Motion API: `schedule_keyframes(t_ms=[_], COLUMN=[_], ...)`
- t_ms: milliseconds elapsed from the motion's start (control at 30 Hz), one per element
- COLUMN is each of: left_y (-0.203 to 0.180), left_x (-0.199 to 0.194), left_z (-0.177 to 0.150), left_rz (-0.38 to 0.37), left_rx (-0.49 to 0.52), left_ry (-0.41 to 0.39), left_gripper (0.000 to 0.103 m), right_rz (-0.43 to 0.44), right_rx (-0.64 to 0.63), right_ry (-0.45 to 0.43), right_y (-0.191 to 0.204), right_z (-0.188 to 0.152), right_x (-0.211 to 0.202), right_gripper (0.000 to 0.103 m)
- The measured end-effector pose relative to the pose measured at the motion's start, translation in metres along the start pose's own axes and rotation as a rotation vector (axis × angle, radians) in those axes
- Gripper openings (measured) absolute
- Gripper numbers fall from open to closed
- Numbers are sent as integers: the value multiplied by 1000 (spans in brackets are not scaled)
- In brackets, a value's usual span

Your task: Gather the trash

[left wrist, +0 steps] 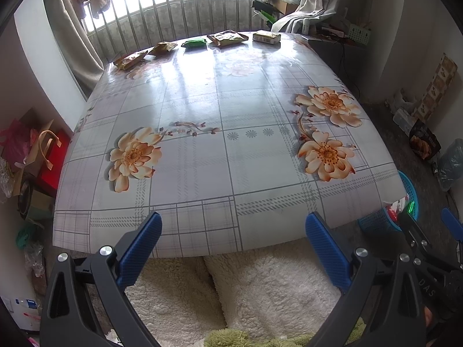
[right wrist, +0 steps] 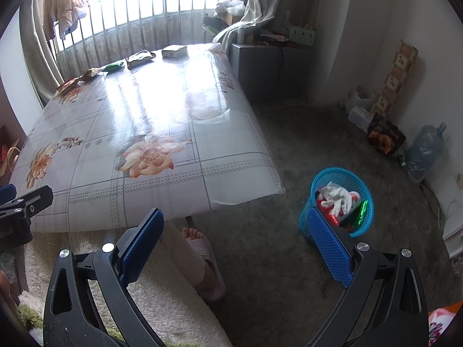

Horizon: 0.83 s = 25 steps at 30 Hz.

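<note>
Several snack wrappers lie in a row along the far edge of the flowered table (left wrist: 202,159): an orange packet (left wrist: 130,60), a brown packet (left wrist: 163,47), a green packet (left wrist: 195,42), a larger brown packet (left wrist: 228,38) and a pale box (left wrist: 266,37). The same row shows in the right wrist view, from the green packet (right wrist: 113,66) to the box (right wrist: 174,50). A blue mesh bin (right wrist: 338,202) holding wrappers stands on the floor right of the table. My left gripper (left wrist: 233,222) is open over the table's near edge. My right gripper (right wrist: 234,219) is open above the floor beside the bin, holding nothing.
A person's foot in a pink slipper (right wrist: 207,263) rests on the floor under the table's near edge, beside a white fluffy rug (left wrist: 231,289). Bags and boxes (left wrist: 31,156) crowd the floor at left. A water jug (right wrist: 425,150) and packages stand against the right wall.
</note>
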State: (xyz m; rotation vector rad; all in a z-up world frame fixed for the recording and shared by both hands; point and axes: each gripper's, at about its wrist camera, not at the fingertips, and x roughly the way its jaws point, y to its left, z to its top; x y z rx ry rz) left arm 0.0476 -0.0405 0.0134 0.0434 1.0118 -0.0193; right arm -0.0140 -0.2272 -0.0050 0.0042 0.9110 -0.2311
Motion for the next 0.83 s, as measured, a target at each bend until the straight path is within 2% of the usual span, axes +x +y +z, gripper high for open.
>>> schedule_keyframes(t_ms=[833], left_y=[1], left_x=[1], left_z=[4], left_rz=[-3], left_rx=[10], left_ry=[-6], left_gripper=[97], right_rz=[9], right_rx=[0], right_ry=[1], right_y=[1], right_z=[-2], right_x=[-1], right_gripper=[95])
